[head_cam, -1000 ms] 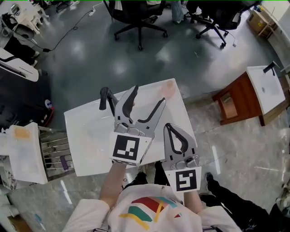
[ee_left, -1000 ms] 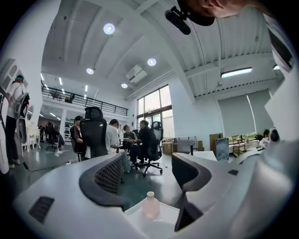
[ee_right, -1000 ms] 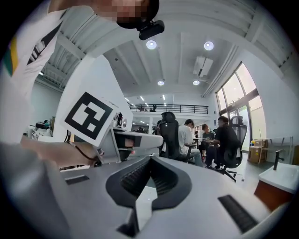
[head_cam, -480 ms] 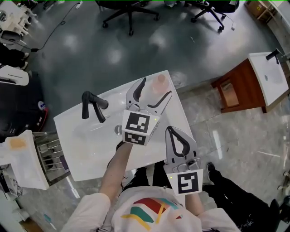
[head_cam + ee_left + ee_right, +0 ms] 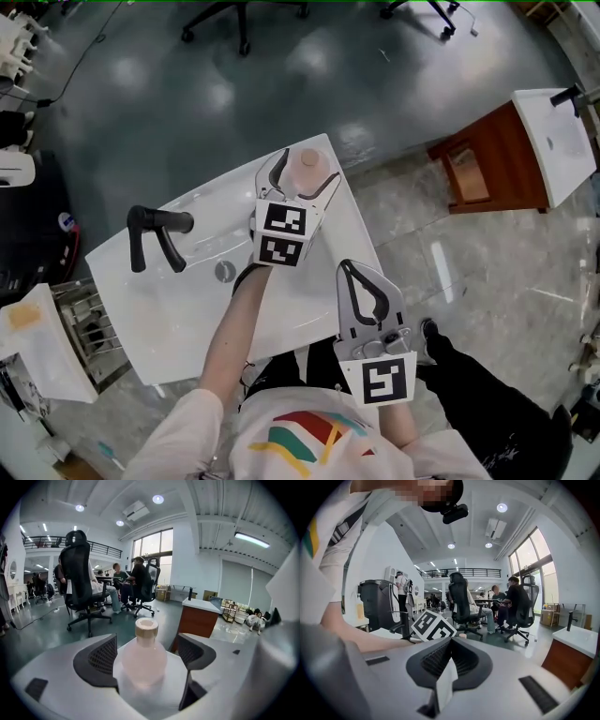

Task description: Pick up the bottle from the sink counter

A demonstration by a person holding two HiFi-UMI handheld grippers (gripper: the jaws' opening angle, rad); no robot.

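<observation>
The left gripper's [image 5: 306, 171] jaws, just opened wide, flanked the pink bottle [image 5: 144, 660] ungripped; the right gripper [image 5: 353, 270] was closed, empty

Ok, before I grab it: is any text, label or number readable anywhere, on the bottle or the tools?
None readable in any view.
The bottle, between the jaws of the left tool, which have just been opening: no label or print shows.
Marker cubes on that tool and the right tool: black-and-white squares, no letters.
Round sticker at the head view's left edge: too small to read.
</observation>
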